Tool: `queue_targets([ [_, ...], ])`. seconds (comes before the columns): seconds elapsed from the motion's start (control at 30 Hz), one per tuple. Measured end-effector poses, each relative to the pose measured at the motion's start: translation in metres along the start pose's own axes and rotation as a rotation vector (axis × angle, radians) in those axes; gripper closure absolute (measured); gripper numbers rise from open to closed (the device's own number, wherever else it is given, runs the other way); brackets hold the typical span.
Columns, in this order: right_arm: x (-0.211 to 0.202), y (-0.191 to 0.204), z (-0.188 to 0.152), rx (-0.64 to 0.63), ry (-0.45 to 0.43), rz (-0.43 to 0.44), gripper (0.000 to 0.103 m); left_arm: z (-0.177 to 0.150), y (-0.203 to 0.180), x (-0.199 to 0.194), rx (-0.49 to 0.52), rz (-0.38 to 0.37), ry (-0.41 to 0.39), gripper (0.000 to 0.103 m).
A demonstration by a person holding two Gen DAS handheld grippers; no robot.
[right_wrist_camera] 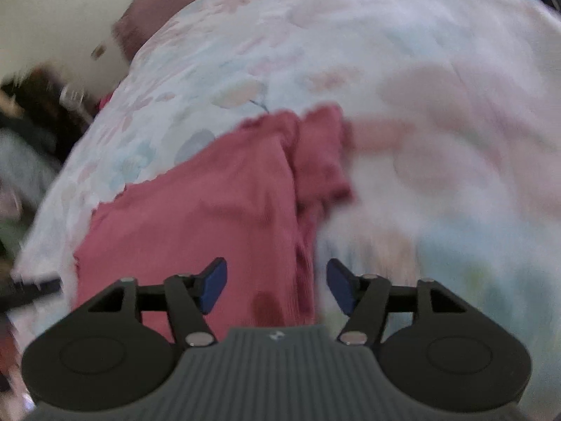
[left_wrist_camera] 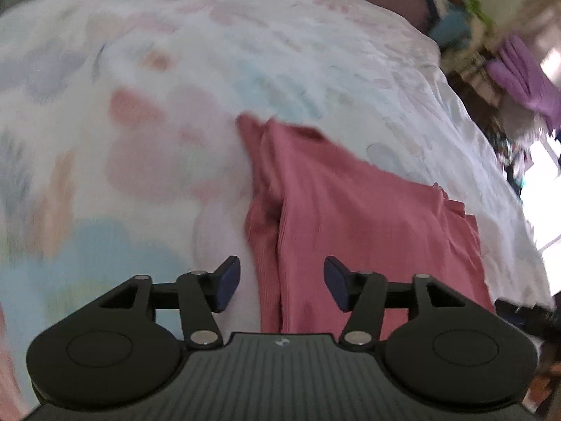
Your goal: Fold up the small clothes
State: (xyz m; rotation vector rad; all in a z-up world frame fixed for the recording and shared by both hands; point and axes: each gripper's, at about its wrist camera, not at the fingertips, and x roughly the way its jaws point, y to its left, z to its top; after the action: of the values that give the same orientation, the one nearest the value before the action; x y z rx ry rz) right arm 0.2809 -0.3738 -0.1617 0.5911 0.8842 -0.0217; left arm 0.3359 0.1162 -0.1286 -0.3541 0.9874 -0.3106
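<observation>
Both grippers' (left_wrist_camera: 282, 282) (right_wrist_camera: 277, 284) jaws gape empty above a ribbed pink garment (left_wrist_camera: 350, 210) (right_wrist_camera: 210, 210) on floral bedsheet (left_wrist_camera: 175, 70) (right_wrist_camera: 420, 70).

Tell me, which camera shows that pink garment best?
The right wrist view: the pink garment fills the middle, with its scalloped far edge, a long fold and a dark spot near the camera all in sight. The left wrist view shows the same garment off to the right, its near corner hidden behind the hand-held gripper.
</observation>
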Motion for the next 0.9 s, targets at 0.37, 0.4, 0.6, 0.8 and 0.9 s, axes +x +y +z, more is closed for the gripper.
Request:
queue_targets([
  [0.37,-0.001,-0.040,-0.043,0.370,-0.005,0.204,0.098,-0.021,0.023,0.017,-0.248,-0.117,0.004,0.097],
  [0.4,-0.007,-0.037,-0.042,0.348,-0.035,0.185,0.099,-0.018,0.017,0.011,-0.206,-0.075,-0.018,0.097],
  [0.6,-0.009,-0.023,-0.038,0.209,0.010,0.028,0.099,-0.018,-0.009,0.030,0.004,0.124,0.084,0.097],
  [0.8,0.004,-0.027,-0.039,0.164,0.039,0.012,0.085,-0.009,-0.021,0.040,0.062,0.145,0.088,0.079],
  [0.9,-0.012,-0.016,-0.029,0.063,0.012,-0.010,0.047,0.001,-0.028,0.025,0.111,0.160,0.065,0.057],
])
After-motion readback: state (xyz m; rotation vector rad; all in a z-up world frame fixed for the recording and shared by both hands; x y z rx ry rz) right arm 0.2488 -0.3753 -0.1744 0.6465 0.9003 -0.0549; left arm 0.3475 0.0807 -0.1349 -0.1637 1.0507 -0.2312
